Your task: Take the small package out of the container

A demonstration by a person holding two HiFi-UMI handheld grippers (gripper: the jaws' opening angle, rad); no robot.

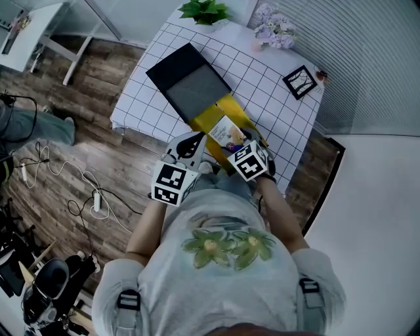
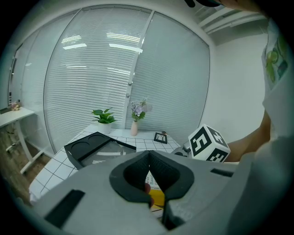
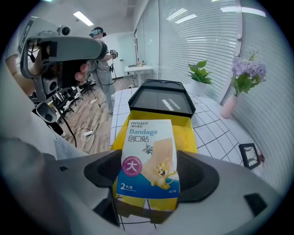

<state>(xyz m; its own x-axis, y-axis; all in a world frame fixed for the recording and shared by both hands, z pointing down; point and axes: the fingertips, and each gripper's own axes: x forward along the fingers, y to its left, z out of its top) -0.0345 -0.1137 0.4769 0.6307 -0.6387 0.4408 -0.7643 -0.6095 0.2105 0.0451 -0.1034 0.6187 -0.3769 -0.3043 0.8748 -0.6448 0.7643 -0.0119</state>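
Observation:
A small white and blue bandage package (image 3: 148, 147) stands upright between the jaws of my right gripper (image 3: 151, 175), which is shut on it. Just under and behind the package lies the open yellow container (image 3: 188, 131), with its near edge below the jaws. From the head view, the package (image 1: 228, 134) sits over the yellow container (image 1: 209, 117) at the table's near edge, and the right gripper (image 1: 235, 148) is behind it. My left gripper (image 1: 190, 146) hovers just left of the container. Its pads (image 2: 158, 167) meet at the tip, and the left gripper (image 2: 148, 157) holds nothing.
A black tray-like box (image 1: 189, 82) lies beyond the container on the grid-patterned tablecloth (image 1: 262, 79). At the far edge stand a potted plant (image 1: 205, 12), a flower vase (image 1: 275, 31) and a small picture frame (image 1: 300, 81). Cables (image 1: 85, 190) trail on the wooden floor at left.

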